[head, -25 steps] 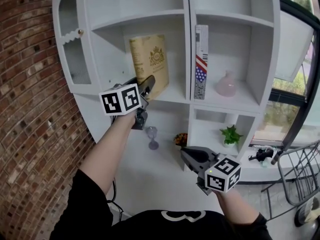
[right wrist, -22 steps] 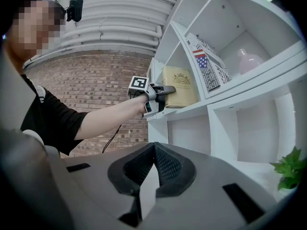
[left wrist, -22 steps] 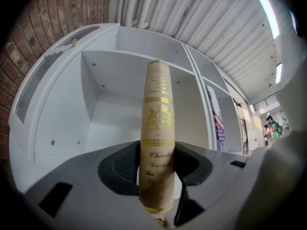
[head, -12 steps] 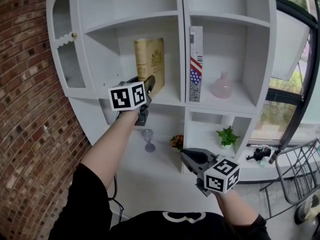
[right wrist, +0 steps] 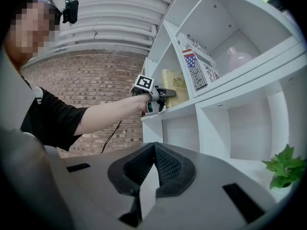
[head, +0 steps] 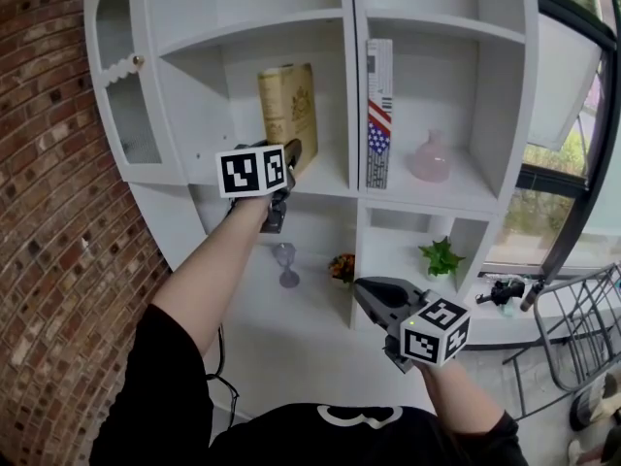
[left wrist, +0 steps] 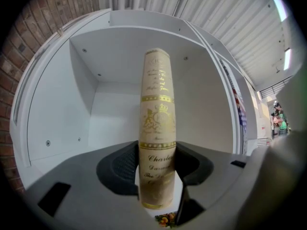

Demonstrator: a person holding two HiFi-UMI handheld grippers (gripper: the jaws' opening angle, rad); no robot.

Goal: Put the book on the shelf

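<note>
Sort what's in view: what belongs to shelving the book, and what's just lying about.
Job in hand:
tan gold-printed hardback book
white wooden shelf unit
left gripper, its jaws just opening, the book between them

Lying about:
white flag-printed book
pink glass vase
green potted plant
clear stemmed glass
orange flowers

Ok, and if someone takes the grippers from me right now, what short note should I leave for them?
Left gripper: level, jaws on the spine of the beige book. They have just been opening a little, but the pads look pressed against it.
Right gripper: shut, empty, held low in front of the white shelf unit.
Book: upright in the middle-left compartment. Its bottom edge is hidden, so I cannot tell if it rests on the board.
Done: book is inside the compartment.
Left: check that it stands, open fully, draw the gripper out.
</note>
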